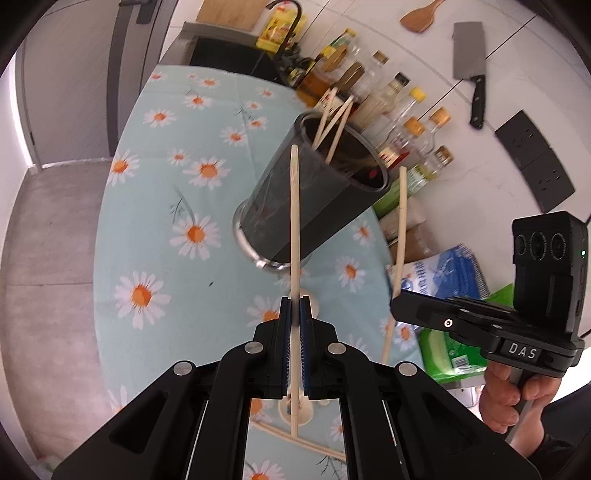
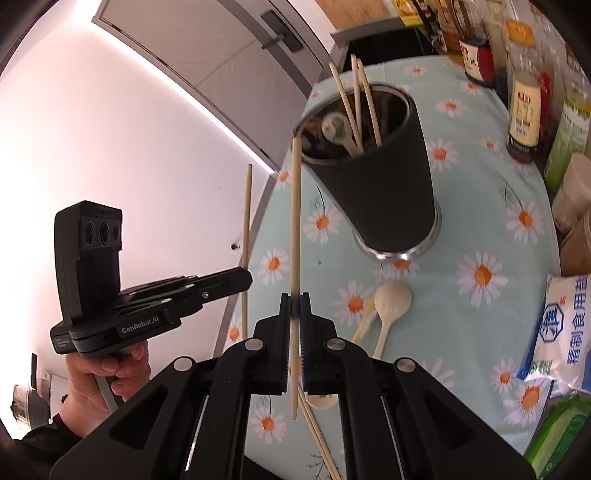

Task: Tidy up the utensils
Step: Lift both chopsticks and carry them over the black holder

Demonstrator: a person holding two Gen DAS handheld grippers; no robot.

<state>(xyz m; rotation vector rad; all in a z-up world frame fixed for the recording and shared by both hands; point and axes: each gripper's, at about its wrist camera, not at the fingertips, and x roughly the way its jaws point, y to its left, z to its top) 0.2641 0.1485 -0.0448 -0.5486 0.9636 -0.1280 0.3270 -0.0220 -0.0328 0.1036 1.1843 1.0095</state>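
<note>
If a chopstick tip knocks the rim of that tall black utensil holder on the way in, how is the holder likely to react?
The black utensil holder is tall, widest at its rim and narrow at its metal base, so it looks somewhat apt to tip. It stands on a tablecloth, so it might slide little. The chopsticks leaning inside would probably rattle.

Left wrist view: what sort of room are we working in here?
Most likely a home kitchen: a cleaver and wooden spatula hang on the white wall, condiment bottles line the back, and a black utensil holder stands on the daisy tablecloth.
</note>
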